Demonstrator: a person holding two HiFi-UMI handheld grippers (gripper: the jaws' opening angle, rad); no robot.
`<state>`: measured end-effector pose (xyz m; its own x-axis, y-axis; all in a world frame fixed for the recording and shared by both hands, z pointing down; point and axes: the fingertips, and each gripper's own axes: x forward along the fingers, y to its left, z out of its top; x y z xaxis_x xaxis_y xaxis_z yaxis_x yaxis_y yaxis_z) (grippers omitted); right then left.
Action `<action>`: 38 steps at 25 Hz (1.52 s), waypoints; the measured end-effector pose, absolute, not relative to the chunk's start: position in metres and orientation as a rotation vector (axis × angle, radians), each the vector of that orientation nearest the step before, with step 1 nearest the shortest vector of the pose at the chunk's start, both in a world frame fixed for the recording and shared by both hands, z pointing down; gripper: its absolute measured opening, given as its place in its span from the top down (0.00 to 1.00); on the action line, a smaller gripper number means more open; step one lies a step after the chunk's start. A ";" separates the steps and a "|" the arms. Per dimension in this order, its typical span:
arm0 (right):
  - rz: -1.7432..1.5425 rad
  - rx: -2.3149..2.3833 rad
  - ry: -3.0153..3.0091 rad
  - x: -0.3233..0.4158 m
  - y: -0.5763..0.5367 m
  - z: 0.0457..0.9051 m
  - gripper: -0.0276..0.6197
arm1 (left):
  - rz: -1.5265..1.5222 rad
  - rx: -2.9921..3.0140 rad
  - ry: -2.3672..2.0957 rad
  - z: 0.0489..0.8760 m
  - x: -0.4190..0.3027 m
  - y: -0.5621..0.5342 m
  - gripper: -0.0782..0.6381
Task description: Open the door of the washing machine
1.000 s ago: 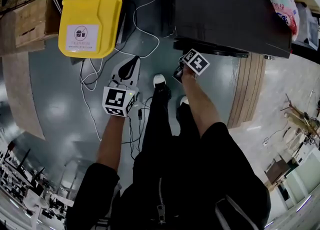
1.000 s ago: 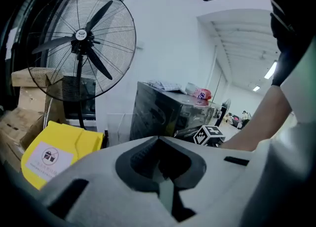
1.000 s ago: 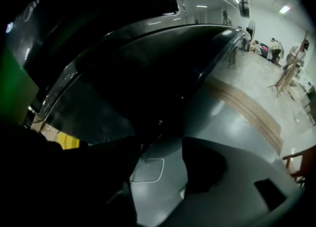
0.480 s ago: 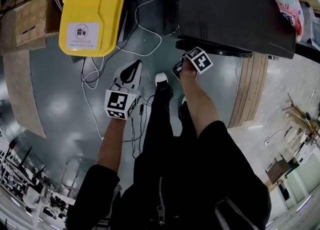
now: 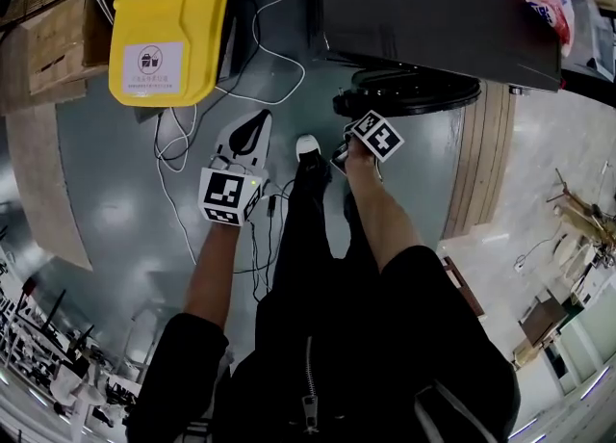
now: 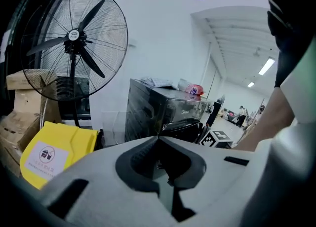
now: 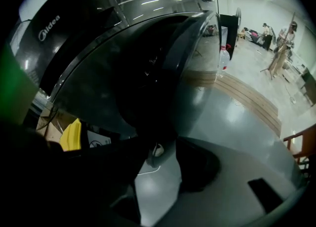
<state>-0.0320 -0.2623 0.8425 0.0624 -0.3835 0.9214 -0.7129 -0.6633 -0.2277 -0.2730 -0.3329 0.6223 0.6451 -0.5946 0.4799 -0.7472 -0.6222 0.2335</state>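
Note:
The black washing machine [image 5: 433, 8] stands at the top of the head view. Its round door [image 5: 414, 92] hangs a little way out from the front. My right gripper [image 5: 342, 147] is at the door's left edge, pointing steeply down. In the right gripper view the dark door [image 7: 148, 73] runs down into the right gripper [image 7: 160, 142], whose jaws have just been closing with the door's rim between them. My left gripper [image 5: 252, 128] hovers over the floor to the left. It is shut on nothing, and in its own view the left gripper [image 6: 159, 139] has its jaws together.
A yellow bin [image 5: 168, 41] stands at the upper left beside cardboard boxes [image 5: 48, 46]. White cables [image 5: 183, 143] trail over the grey floor. The person's shoe [image 5: 308, 150] is just below the door. A wooden platform [image 5: 481, 162] runs along the right. A standing fan [image 6: 74, 38] is behind the bin.
The door has swung out from the machine's front. My right gripper has come back toward the person with it. The left gripper has hardly shifted.

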 end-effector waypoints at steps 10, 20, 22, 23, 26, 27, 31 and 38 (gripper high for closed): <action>1.612 1.930 -1.265 -0.009 -0.176 0.847 0.69 | 0.547 2.526 -0.951 0.620 -0.215 -0.290 0.89; 1.505 1.745 -1.331 0.048 -0.074 0.843 0.73 | 0.578 2.593 -0.856 0.601 -0.132 -0.229 0.89; 1.491 1.726 -1.334 0.064 -0.056 0.843 0.75 | 0.592 2.600 -0.833 0.601 -0.115 -0.216 0.89; 1.490 1.720 -1.334 0.072 -0.047 0.844 0.75 | 0.600 2.604 -0.821 0.602 -0.106 -0.210 0.89; 1.473 1.702 -1.327 0.099 -0.021 0.844 0.77 | 0.620 2.619 -0.783 0.602 -0.078 -0.194 0.89; 1.462 1.696 -1.324 0.108 -0.012 0.844 0.78 | 0.626 2.626 -0.770 0.601 -0.069 -0.190 0.89; 1.402 1.666 -1.338 0.150 0.018 0.842 0.81 | 0.650 2.647 -0.744 0.595 -0.035 -0.176 0.89; 1.331 1.630 -1.353 0.239 0.062 0.841 0.82 | 0.675 2.652 -0.755 0.594 0.026 -0.163 0.89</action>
